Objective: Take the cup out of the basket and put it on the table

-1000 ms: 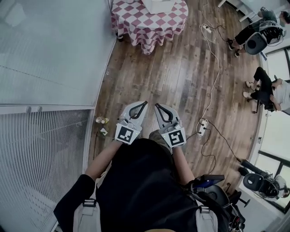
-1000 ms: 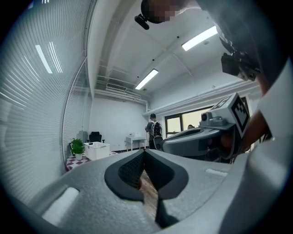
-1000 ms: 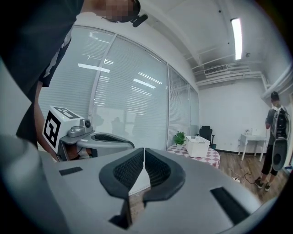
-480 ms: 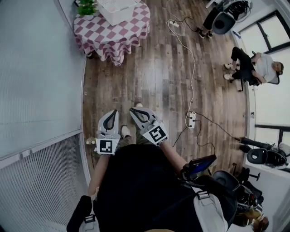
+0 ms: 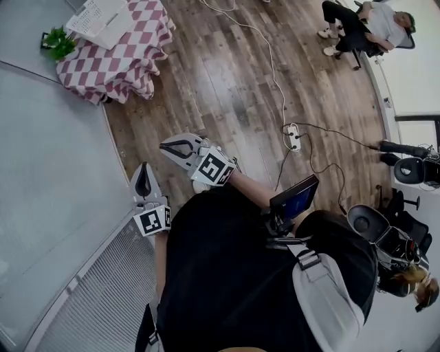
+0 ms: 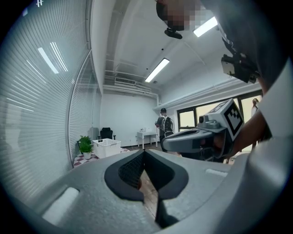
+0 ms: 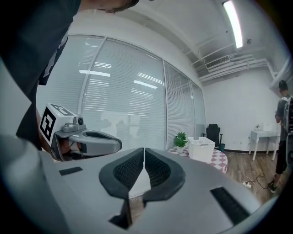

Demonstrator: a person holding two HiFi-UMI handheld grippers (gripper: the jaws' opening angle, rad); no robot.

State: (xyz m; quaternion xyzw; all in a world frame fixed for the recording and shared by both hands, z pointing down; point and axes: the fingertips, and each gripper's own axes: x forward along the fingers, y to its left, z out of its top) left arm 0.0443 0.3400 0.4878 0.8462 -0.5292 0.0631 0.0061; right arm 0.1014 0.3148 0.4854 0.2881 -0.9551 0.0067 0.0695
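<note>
Left gripper [image 5: 142,168] and right gripper [image 5: 165,145] are both closed, empty and well apart from the far-left white basket [image 5: 103,17] on the checkered table [image 5: 117,65]; its cup is unseen, risking a fumbled grab.

Wood floor [image 5: 227,89], glass wall with blinds [image 6: 41,100]

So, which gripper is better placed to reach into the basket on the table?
Right, but only slightly. In the head view the right gripper is held further forward toward the basket on the checked table than the left gripper. Both are shut, empty and far from it.
</note>
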